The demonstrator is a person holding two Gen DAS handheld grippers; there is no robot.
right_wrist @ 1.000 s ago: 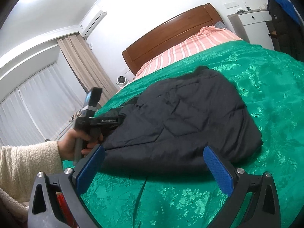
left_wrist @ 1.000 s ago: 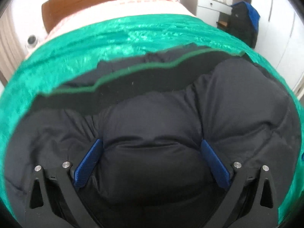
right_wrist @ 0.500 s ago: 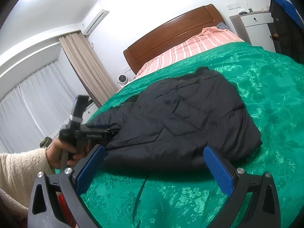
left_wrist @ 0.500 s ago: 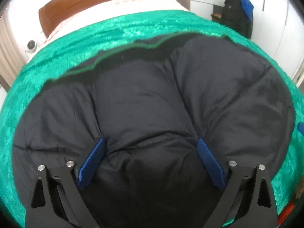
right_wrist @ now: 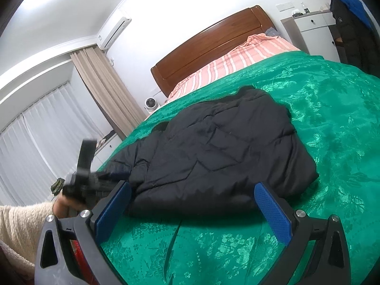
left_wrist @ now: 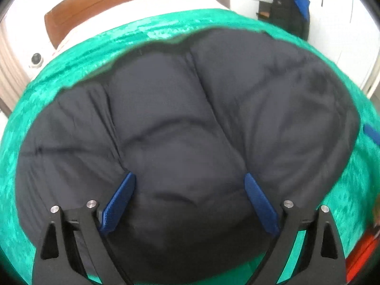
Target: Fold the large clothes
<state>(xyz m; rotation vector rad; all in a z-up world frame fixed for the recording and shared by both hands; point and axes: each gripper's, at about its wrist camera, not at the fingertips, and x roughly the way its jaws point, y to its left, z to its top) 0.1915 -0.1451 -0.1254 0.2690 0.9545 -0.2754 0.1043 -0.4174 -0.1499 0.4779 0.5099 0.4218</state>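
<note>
A black puffer jacket [left_wrist: 190, 123] lies folded into a thick bundle on the green bedspread [left_wrist: 78, 54]. My left gripper [left_wrist: 190, 199] is open, its blue pads wide apart over the jacket's near edge, holding nothing. In the right wrist view the jacket [right_wrist: 225, 147] lies mid-bed. My right gripper [right_wrist: 192, 209] is open and empty, just short of the jacket's near edge. The left hand tool [right_wrist: 87, 180] shows blurred at the jacket's left end.
A wooden headboard [right_wrist: 209, 47] and striped pink bedding [right_wrist: 237, 61] lie at the far end. A white cabinet [right_wrist: 313, 30] and a hanging dark coat [right_wrist: 351, 30] stand at the right. Curtains [right_wrist: 47, 142] are at the left. Something red [left_wrist: 361, 256] lies at the bed's near right.
The left gripper has pulled back and lowered at the jacket's left end, so the whole folded jacket now shows. The right gripper has barely moved.
</note>
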